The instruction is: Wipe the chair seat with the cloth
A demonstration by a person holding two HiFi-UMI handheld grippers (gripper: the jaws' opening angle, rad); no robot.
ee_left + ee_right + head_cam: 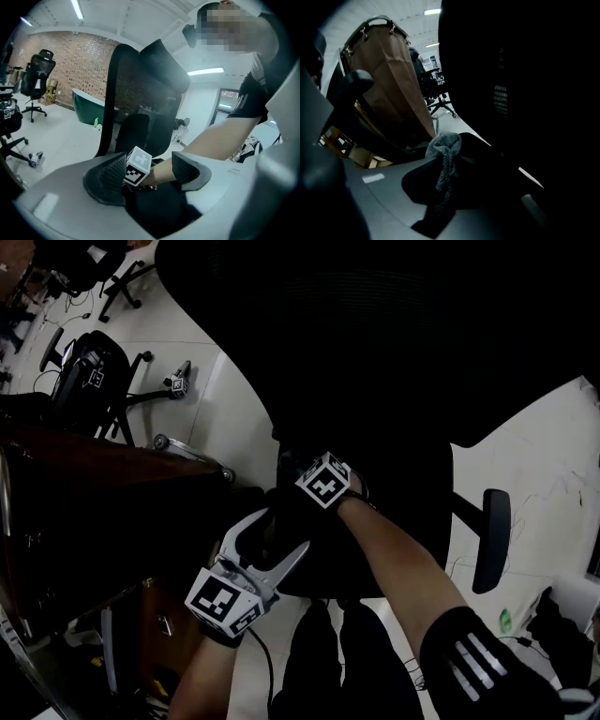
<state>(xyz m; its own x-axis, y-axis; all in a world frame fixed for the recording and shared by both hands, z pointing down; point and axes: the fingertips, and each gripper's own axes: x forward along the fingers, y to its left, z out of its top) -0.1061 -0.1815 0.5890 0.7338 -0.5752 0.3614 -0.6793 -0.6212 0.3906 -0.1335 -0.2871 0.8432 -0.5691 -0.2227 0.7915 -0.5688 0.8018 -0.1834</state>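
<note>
Right sleeve [469, 662] closest, my forearm runs up from it to the right gripper [449, 176], which is clamped on the cloth [444, 146]. It's a grey knitted rag bunched into a knot that sticks out past the jaw tips, and the rest is pinched between the pads. The left gripper [150, 176] is down at my left with its jaws wide apart and nothing held. Only the right gripper's marker cube shows beyond the gap, not touching. Both tools are together at the near left part of the chair seat [412, 484], black and very dark. The backrest [136, 93] rises behind it and an armrest [492, 540] stands off to the right over pale floor [544, 456]. I can't tell if the cloth is touching the seat yet, too dark there. Handling guess: the cloth is light, soft and limp with no stiffness, so it will fold under and drag rather than slide flat. Gripped by the wad like this, only the small knot would wipe. A hold on one edge or corner with more fabric hanging free looks better, pressed down with the jaw tips. It's not fragile and not slippery, so it should hold firmly. The seat looks like fabric or mesh, so the knit may catch. This kind of chair probably swivels, so the free left gripper could steady it.
</note>
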